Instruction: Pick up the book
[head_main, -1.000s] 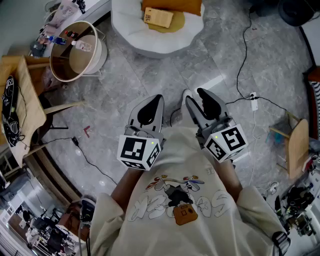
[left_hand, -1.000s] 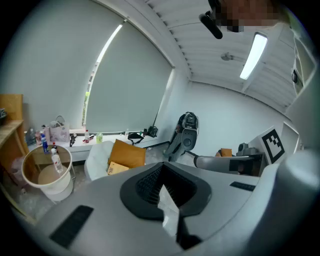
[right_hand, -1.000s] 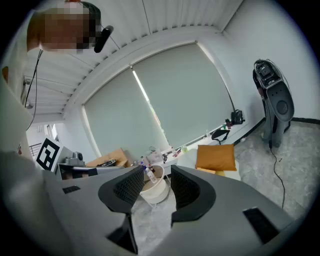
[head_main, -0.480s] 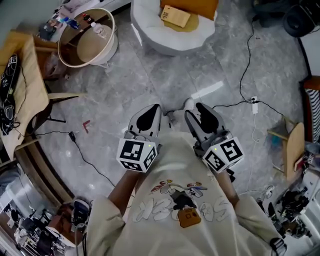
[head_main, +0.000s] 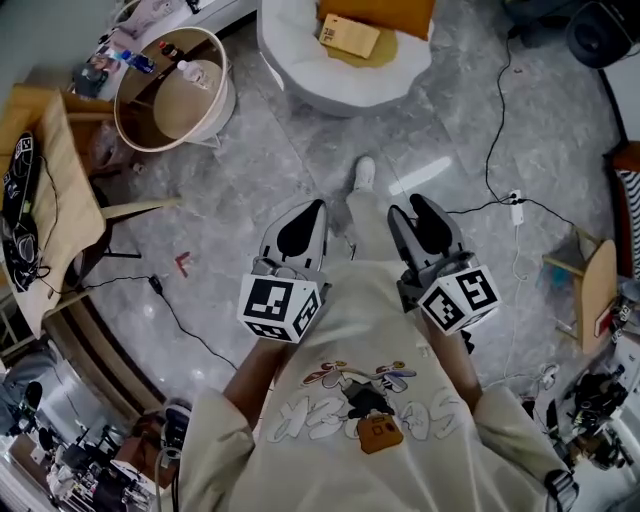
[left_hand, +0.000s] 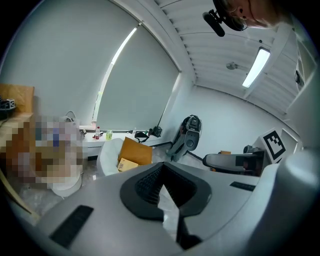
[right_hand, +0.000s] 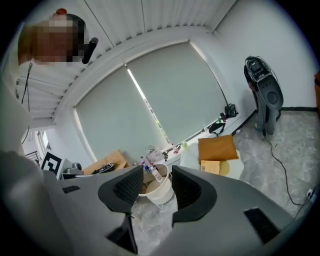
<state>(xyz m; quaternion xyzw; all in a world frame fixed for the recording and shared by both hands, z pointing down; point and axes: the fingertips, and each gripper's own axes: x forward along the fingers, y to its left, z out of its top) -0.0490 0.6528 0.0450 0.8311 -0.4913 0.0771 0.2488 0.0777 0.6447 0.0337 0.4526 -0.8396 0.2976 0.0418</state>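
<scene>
1. The book (head_main: 348, 36) was seen lying flat, cover up, on the mustard pad of a round white chair (head_main: 300, 80). It lay just in front of an orange cushion (head_main: 378, 10) and well apart from both tools, across the grey floor (head_main: 250, 180).
2. It was judged to be light and fairly stiff. Its plain tan cover was likely matt rather than slippery, and nothing about it looked fragile, though bent corners and splayed pages were thought possible.
3. A hold across its thickness at one long edge was judged best, with one jaw slid beneath, since the soft pad should give way there. The spine side would be preferred, but which edge carried the spine could not be told.
4. In the head view its long axis ran roughly left to right and dipped slightly toward the right, so a long edge faced the person.
5. The left tool (head_main: 312, 206) was seen with its pads pressed together at the tips and nothing between them.
6. The right tool (head_main: 405, 205) was held partly spread and empty. Only a distant round basket (head_main: 165, 95) was framed in its gap, so wider jaws were not judged necessary for so thin a thing.
</scene>
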